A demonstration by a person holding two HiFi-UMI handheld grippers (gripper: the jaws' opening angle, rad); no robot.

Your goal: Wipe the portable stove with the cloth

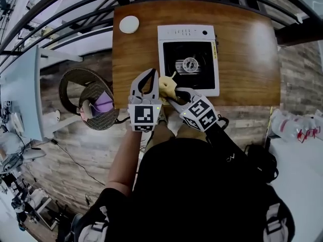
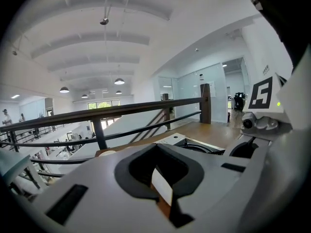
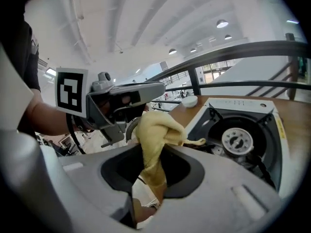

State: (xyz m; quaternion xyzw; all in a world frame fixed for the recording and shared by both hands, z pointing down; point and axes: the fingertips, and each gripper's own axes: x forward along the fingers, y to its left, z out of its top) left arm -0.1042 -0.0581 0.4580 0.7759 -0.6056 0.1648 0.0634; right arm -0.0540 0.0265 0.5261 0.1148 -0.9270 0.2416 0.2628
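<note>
1. a mezzanine in a large open hall, office- or lab-like: the brown wooden table (image 1: pixel 247 49) stands against a dark metal railing (image 2: pixel 121 111).
2. beyond the table, past the railing, a lower floor with desks (image 2: pixel 58 147).
3. above the table, a white ribbed ceiling (image 2: pixel 97 38) with round pendant lamps (image 2: pixel 119 81).
4. behind the table, glass-walled rooms (image 2: pixel 194 89).
5. under the table, a grey-brown wood-plank floor (image 1: pixel 75 155).

The portable stove (image 1: pixel 188 59) is sitting on the table (image 1: pixel 247 59), w/ a round disc (image 1: pixel 129 24) lying far-left of it. The cloth (image 1: pixel 167 86) is sitting in the right gripper (image 1: pixel 173 96) at the stove's near-left corner, w/ the left gripper (image 1: pixel 150 73) just left.
</note>
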